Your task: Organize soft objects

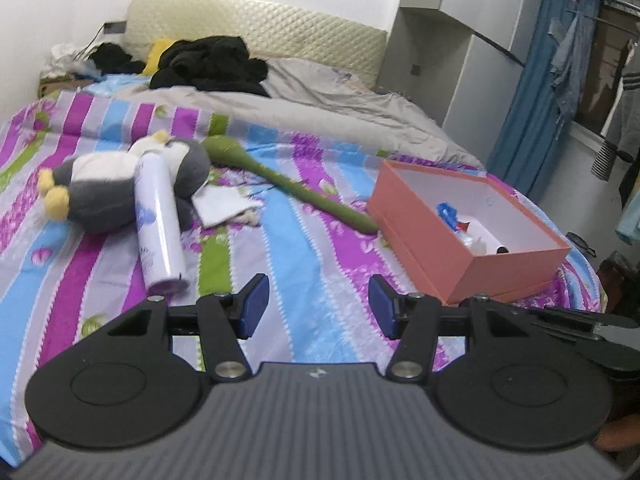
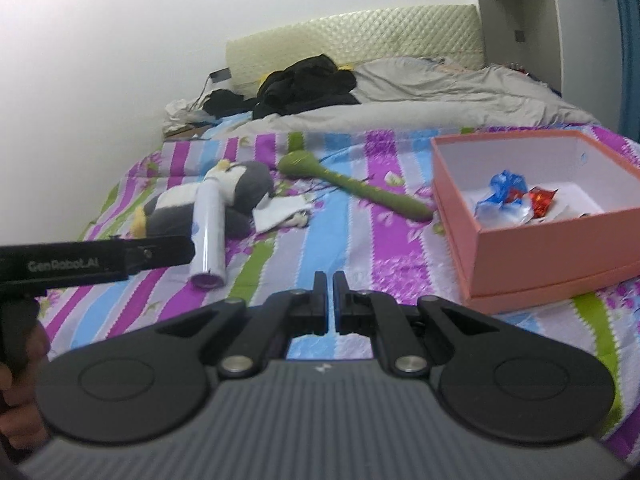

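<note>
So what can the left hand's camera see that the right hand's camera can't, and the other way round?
Only the left wrist view shows the blue curtain, the hanging clothes and the left gripper, open and empty. Only the right wrist view shows the right gripper, shut on nothing. Both show the striped bedspread, plush penguin, white spray can, green soft toy and pink box holding wrappers.

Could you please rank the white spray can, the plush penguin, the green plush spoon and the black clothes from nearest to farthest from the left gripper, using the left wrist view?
From the left gripper:
1. White spray can, ahead, left.
2. Plush penguin, under the can, left.
3. Green plush spoon, centre; its handle end may rival the penguin.
4. Black clothes, by the headboard.
</note>
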